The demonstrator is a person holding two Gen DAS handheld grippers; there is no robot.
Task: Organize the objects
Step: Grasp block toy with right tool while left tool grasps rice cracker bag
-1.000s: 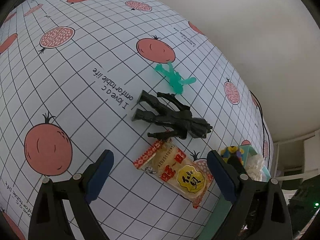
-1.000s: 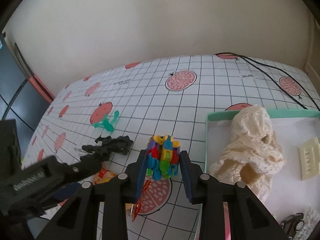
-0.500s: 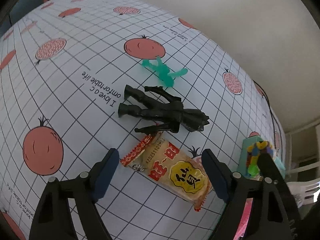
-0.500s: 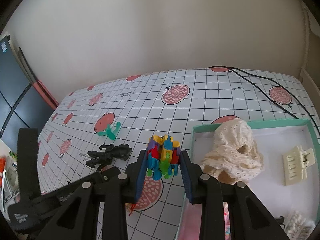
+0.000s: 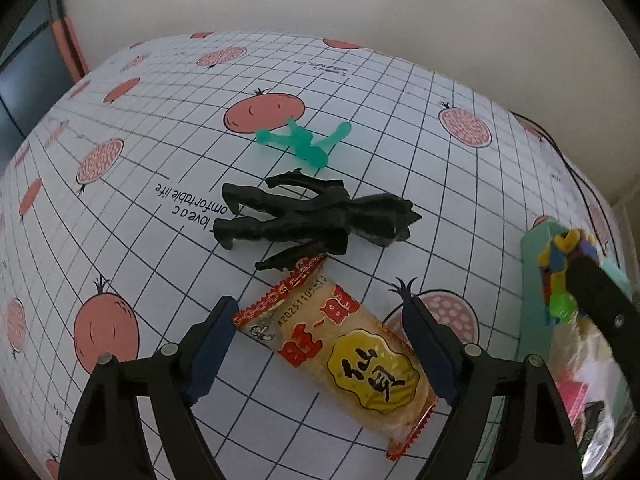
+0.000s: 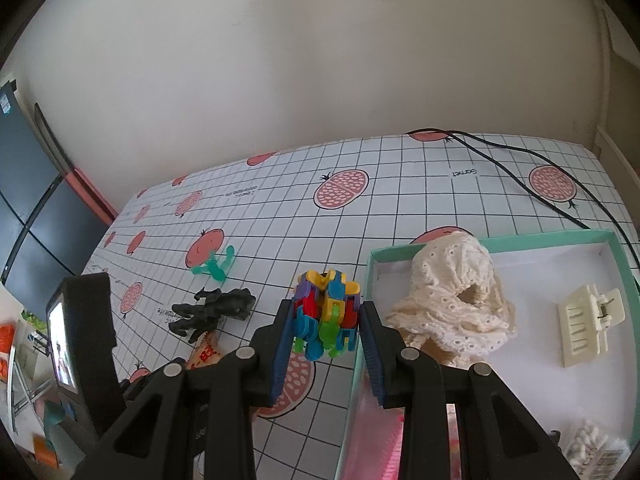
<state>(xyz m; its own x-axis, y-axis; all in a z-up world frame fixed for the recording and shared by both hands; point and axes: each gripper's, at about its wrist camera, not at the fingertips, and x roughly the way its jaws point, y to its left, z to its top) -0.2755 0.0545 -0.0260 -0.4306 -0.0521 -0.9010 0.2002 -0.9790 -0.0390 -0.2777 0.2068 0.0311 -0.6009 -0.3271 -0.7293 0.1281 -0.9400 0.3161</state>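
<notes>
gripping: the right gripper (image 6: 325, 334) is clamped on one multicoloured block toy (image 6: 326, 314), its two blue pads pressed to the toy's sides.
toy place: held above the tablecloth (image 6: 400, 184), just left of the teal box (image 6: 624, 256) and near its left wall.
left gripper: one left gripper (image 5: 320, 340), its two fingers spread wide apart and holding nothing.
between its fingers: one snack packet (image 5: 344, 354), clear with a red edge and a yellow label, lying flat on the cloth; whether the pads touch it cannot be told. it lies left of the teal box.
black figure: one black figure (image 5: 308, 216) lying flat, left of the teal box and just beyond the packet; one of its arms touches the packet's red end.
green figure: one translucent green figure (image 5: 306, 144) lying flat, farther from the box than the black one, beside a printed red fruit.
inside the teal box: one cream lace cloth (image 6: 456, 296) bunched in the far-left corner; one cream hair claw clip (image 6: 588, 324) to its right on the white floor; one small clear pack of white bits (image 6: 592, 446) at the near right; something pink at the near left, too blurred to name.
beyond the box: one black cable (image 6: 520, 164) across the cloth.
far left of the box: one small lit screen (image 6: 62, 350) on the left gripper's body.
</notes>
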